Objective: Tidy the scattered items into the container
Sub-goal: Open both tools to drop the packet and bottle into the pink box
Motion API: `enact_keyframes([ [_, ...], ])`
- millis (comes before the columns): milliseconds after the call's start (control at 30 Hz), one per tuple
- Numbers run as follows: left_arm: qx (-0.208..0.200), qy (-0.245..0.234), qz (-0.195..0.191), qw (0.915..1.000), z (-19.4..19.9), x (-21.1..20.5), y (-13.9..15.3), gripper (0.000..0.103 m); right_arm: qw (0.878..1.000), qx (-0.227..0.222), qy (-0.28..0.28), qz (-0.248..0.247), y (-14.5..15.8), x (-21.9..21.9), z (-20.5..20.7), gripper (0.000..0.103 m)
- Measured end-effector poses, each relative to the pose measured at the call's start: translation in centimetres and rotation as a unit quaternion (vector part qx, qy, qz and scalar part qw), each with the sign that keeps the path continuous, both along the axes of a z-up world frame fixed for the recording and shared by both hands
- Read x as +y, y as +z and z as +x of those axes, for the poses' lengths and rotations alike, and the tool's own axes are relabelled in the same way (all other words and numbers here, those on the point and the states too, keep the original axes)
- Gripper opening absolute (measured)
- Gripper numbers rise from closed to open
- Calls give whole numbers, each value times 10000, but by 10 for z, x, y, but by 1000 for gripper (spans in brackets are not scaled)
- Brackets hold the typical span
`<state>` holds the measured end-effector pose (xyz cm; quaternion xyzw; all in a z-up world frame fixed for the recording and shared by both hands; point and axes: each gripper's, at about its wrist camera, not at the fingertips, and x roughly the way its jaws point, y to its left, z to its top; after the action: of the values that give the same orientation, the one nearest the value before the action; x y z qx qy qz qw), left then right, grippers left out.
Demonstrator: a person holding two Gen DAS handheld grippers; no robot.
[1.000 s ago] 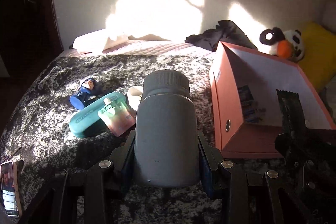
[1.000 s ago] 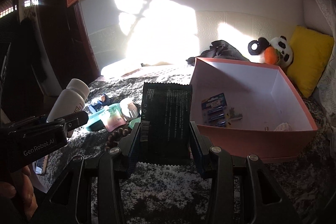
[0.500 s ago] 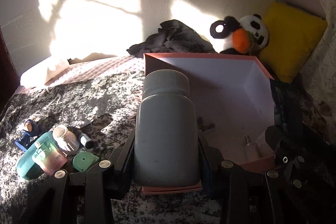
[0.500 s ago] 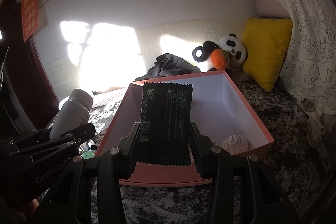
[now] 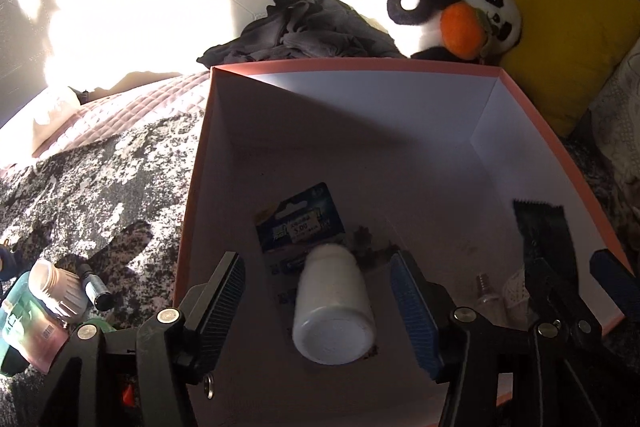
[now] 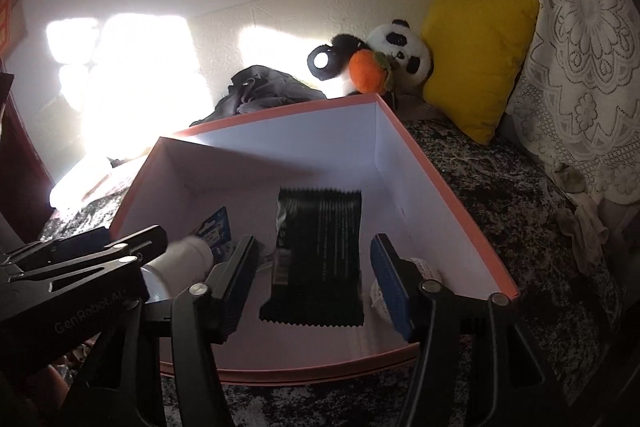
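Over the pink box (image 5: 532, 131), your left gripper (image 5: 320, 291) has its fingers spread wide, gripping nothing. The white bottle (image 5: 334, 303) sits between the pads, clear of both, base toward the camera, above the blue battery card (image 5: 298, 221) on the box floor; whether it rests there or is mid-air cannot be told. Your right gripper (image 6: 312, 279) is likewise wide open over the same box. The black snack packet (image 6: 318, 247) lies between its pads, touching neither, inside the box walls. Outside the box's left wall, on the mottled bedspread (image 5: 92, 187), you have a small jar (image 5: 58, 287), a dark tube (image 5: 96, 291) and a teal pouch (image 5: 28, 327).
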<state>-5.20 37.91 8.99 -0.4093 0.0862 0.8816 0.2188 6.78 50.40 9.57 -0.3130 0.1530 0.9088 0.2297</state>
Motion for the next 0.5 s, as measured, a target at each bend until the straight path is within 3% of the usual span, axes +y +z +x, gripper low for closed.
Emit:
enact_keyframes([
  [33,3,27,72,10000,-2,-3,2,79,10000,38,-74,-32,-1,3,1,78],
  [100,26,66,199,9998,-5,-10,7,82,9998,133,-132,-89,-1,7,2,79],
  [333,229,267,394,9986,0,-47,33,82,9987,500,49,4,13,-14,6,79],
  [500,460,505,473,9965,19,-102,49,82,9929,1042,463,341,35,-60,9,79],
])
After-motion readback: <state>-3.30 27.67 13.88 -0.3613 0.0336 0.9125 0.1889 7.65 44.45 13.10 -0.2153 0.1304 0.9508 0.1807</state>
